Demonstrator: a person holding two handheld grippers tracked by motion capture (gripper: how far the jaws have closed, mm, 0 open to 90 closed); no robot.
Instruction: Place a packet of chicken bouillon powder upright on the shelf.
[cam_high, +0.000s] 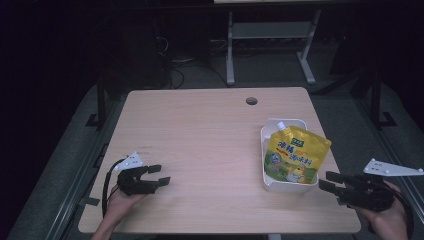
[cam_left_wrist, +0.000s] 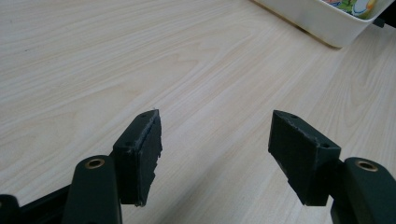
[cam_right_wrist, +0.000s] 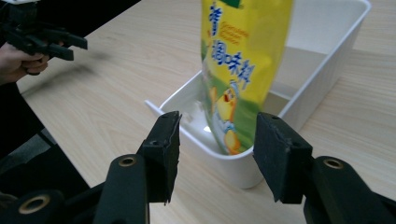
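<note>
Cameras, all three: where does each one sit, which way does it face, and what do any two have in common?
High view: above the person's side, looking forward and down on the table; shows both hands, the left gripper and right gripper.
Left gripper view: rides the left gripper, faces across the table toward the white bin; open jaws show.
Right gripper view: rides the right gripper, faces the yellow pouch in the bin; open jaws show.
Shared: all three show the bin.

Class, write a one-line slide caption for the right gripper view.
Open right gripper faces a yellow spouted pouch standing in a white bin on the wooden table.
</note>
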